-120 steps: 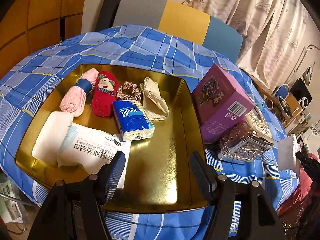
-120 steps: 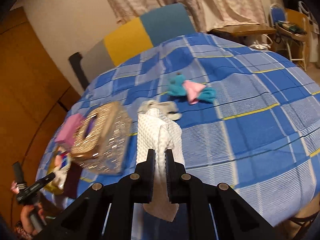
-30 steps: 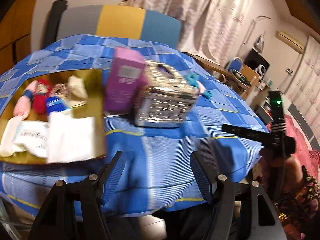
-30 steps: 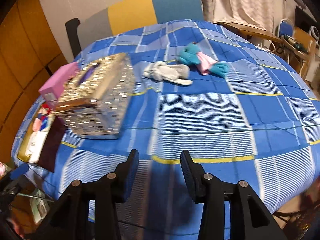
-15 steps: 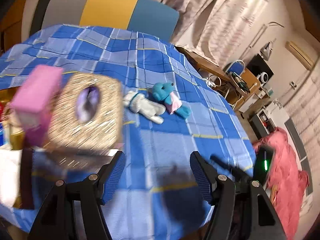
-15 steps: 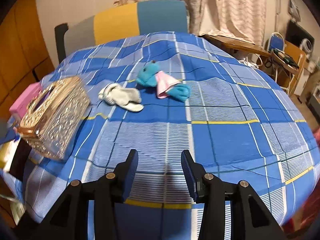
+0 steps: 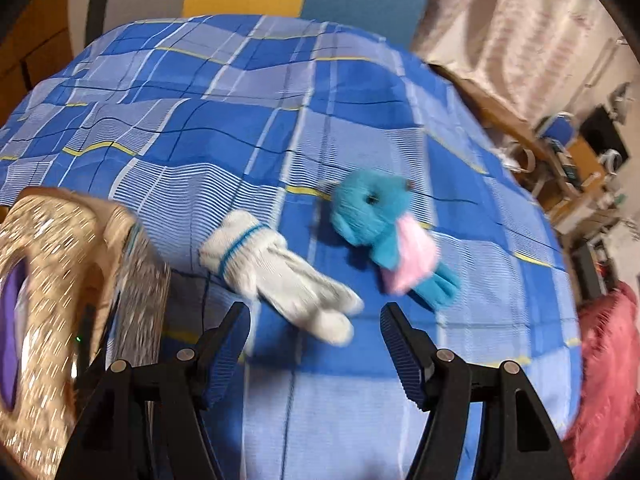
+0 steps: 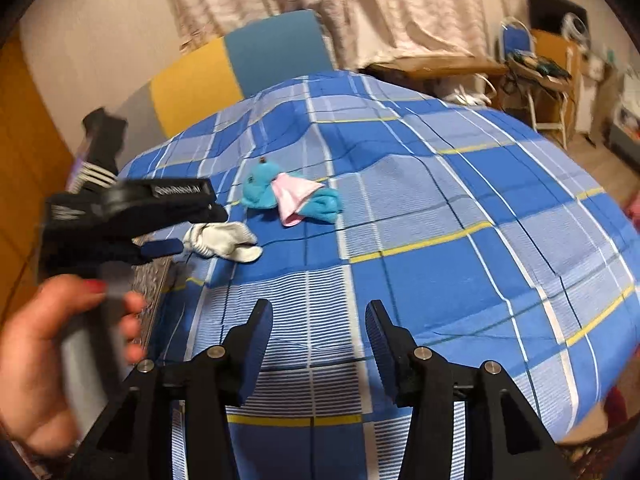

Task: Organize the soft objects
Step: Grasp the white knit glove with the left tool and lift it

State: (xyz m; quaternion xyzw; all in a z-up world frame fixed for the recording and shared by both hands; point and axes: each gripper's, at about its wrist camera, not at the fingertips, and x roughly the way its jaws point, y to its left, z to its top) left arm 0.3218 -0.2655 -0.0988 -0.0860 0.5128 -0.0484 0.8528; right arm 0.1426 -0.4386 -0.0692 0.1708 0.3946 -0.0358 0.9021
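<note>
Lining up on the white glove.

My left gripper (image 7: 314, 332) hangs with fingers apart and empty, just short of the glove (image 7: 280, 276) on the checked tablecloth (image 7: 460, 320); my right gripper (image 8: 319, 338) is apart too, further back. The blue plush toy (image 7: 384, 232) lies beside the glove. Risk, I judge: a finger snagging cloth folds, or nudging the glittery box (image 7: 60, 300) alongside.

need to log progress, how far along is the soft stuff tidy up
Done: not shown in these views. In hand: nothing; left gripper and right gripper are both open, the left nearing the white glove. Left: glove and blue plush toy lie loose on the tablecloth.
</note>
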